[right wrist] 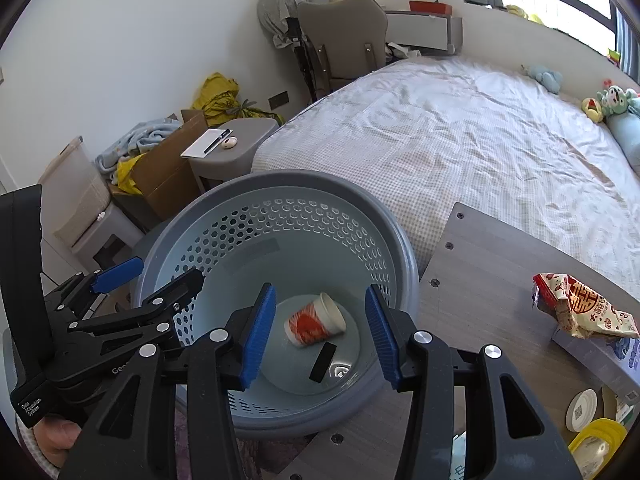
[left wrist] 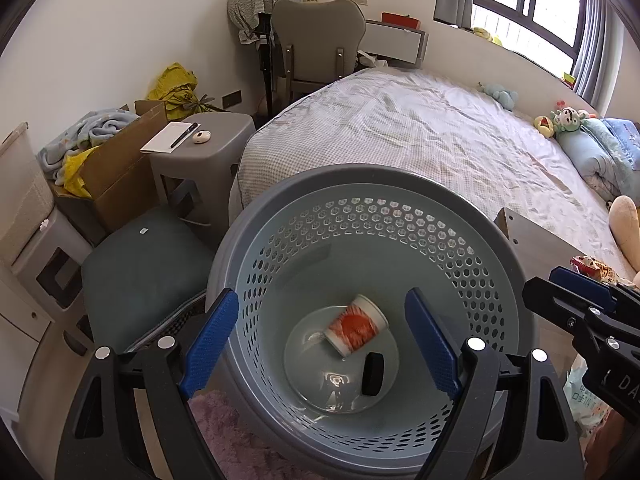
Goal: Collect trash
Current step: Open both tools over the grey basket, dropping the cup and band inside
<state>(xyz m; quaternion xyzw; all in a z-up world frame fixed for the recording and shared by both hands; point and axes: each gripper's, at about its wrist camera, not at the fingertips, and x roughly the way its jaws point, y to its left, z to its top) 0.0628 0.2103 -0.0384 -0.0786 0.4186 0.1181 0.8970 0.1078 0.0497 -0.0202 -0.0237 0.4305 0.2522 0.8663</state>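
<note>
A grey perforated waste basket (left wrist: 360,184) stands below both grippers; it also shows in the right wrist view (right wrist: 280,184). On its bottom lie an orange-and-white paper cup (left wrist: 355,326) (right wrist: 314,322) on its side and a small black block (left wrist: 373,374) (right wrist: 323,361). My left gripper (left wrist: 322,336) is open and empty above the basket. My right gripper (right wrist: 320,330) is open and empty above the basket too, to the right of the left one (right wrist: 148,276). A red-and-cream snack wrapper (right wrist: 580,308) lies on the wooden table (right wrist: 480,280) at the right.
A bed (right wrist: 460,132) with plush toys lies behind. A grey stool (left wrist: 208,148) with a notepad, a cardboard box (left wrist: 120,168) and a chair (left wrist: 320,40) stand at the left and back. A blue box (right wrist: 600,354), a round white lid (right wrist: 582,410) and yellow lids (right wrist: 596,440) sit low right.
</note>
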